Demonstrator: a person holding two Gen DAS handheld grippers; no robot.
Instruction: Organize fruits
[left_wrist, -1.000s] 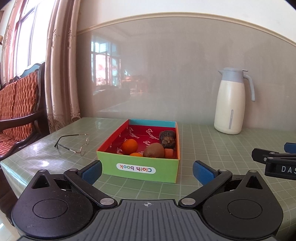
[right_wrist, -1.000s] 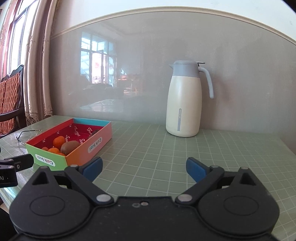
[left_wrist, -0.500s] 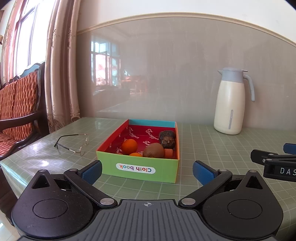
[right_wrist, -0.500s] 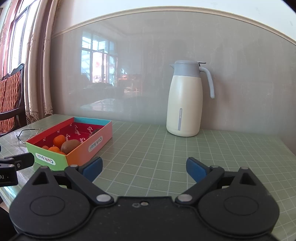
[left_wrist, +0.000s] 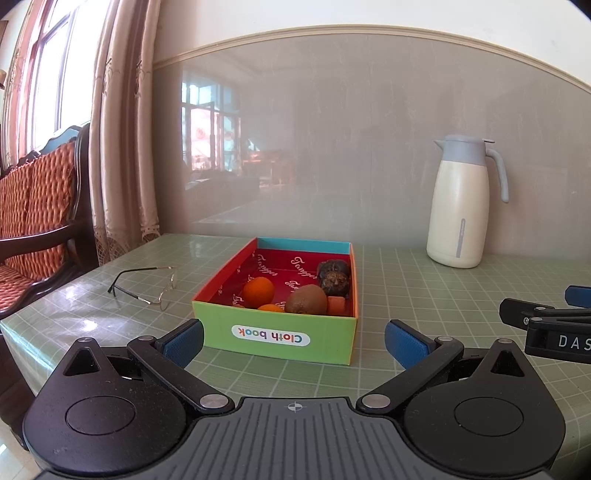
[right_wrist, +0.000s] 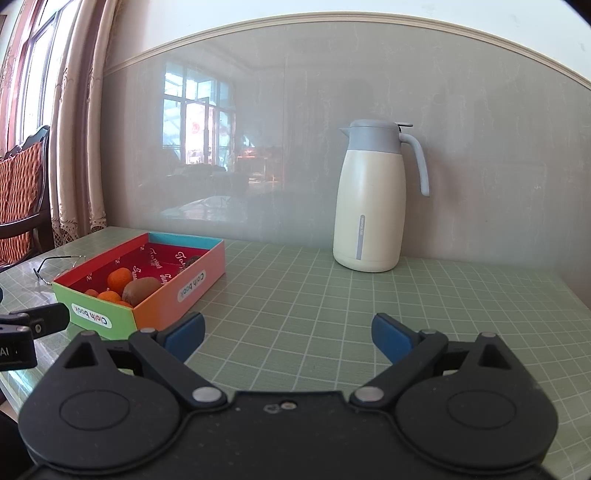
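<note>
A colourful cardboard box (left_wrist: 275, 334) with a red lining sits on the green tiled table. Inside lie an orange (left_wrist: 258, 291), a brown kiwi (left_wrist: 306, 303), a dark wrinkled fruit (left_wrist: 334, 281), and smaller orange pieces (left_wrist: 335, 304). My left gripper (left_wrist: 293, 345) hovers open just in front of the box, holding nothing. In the right wrist view the box (right_wrist: 159, 291) is at the left, with the orange (right_wrist: 119, 278) and kiwi (right_wrist: 142, 290) showing. My right gripper (right_wrist: 288, 338) is open over bare table, right of the box.
A cream thermos jug (left_wrist: 460, 206) with a grey lid stands at the back right by the wall. Wire-rimmed glasses (left_wrist: 147, 286) lie left of the box. A wooden chair with orange cushions (left_wrist: 29, 214) and curtains stand beyond the table's left edge.
Both views barely shift. The right gripper has drifted very slightly, and the fruits and box stay where they were.
</note>
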